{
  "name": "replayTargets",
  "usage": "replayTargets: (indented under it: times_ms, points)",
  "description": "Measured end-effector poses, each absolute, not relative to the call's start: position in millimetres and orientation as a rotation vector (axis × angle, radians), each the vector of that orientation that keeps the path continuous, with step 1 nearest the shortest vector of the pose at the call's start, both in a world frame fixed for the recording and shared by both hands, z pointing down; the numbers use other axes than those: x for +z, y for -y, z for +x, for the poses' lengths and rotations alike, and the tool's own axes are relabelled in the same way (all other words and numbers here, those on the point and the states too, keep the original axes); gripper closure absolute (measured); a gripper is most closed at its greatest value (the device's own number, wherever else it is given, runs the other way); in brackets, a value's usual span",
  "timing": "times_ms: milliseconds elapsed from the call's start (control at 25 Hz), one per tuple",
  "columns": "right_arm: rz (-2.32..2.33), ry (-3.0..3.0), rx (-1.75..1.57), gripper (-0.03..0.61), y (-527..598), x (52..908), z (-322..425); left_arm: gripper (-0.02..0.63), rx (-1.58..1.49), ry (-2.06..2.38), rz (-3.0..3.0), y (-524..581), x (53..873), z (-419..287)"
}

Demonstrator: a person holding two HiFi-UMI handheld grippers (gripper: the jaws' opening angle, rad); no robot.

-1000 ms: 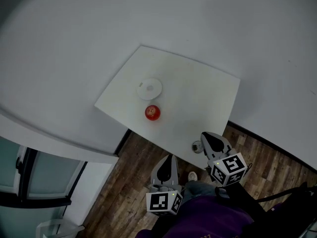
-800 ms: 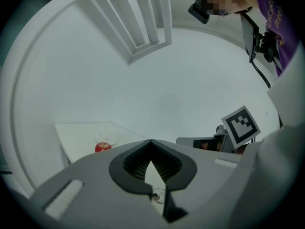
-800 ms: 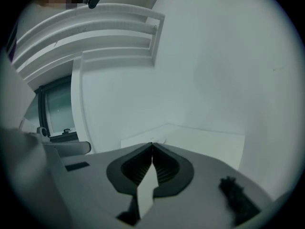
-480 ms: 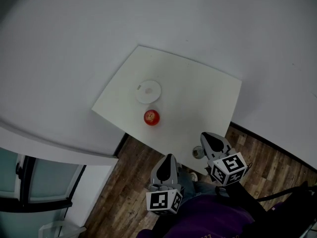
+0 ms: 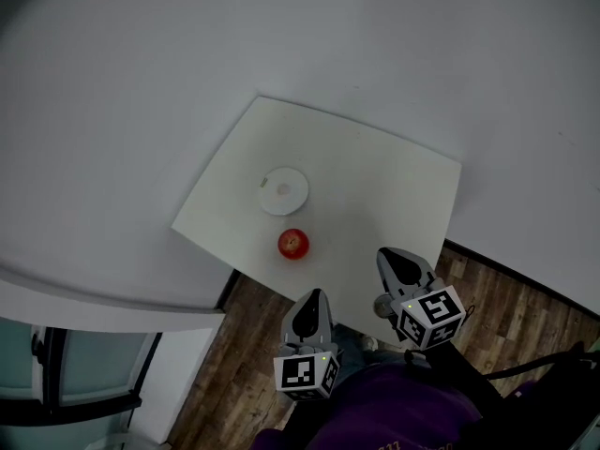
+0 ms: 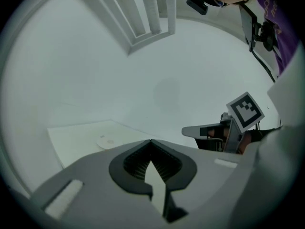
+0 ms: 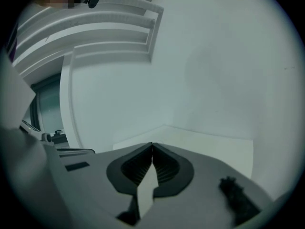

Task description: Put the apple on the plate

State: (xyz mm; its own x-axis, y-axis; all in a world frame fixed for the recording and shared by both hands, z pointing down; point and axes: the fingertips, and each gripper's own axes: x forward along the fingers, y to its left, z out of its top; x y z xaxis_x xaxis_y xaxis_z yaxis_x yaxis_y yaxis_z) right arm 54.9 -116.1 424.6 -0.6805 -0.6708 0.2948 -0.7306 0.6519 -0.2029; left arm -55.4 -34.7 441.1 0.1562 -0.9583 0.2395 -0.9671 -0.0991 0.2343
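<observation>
Nearest, above the wooden floor (image 5: 248, 345), the left tongs (image 5: 311, 294) and right tongs (image 5: 392, 255) are both closed tight and empty, at the white table's (image 5: 375, 186) near edge. The red apple (image 5: 292, 243) sits at eleven o'clock from the left tongs. The plate (image 5: 283, 190) lies just beyond the apple, at twelve o'clock, not touching it. Plain white walls (image 5: 141, 92) rise behind.

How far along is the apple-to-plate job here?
Done: nothing; the apple lies on the table, beside the empty plate. In hand: nothing; left gripper and right gripper are shut, empty, at the table's edge. Remaining: grasp the apple, set it on the plate.
</observation>
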Motion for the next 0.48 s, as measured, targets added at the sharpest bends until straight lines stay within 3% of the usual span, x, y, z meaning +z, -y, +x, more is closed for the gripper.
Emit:
replayTargets:
  times_ms: [480]
  points:
    - [1.193, 2.638, 0.43, 0.567, 150.9, 427.5, 38.7, 0.55, 0.09, 1.865, 2.058, 77.6, 472.5, -95.6]
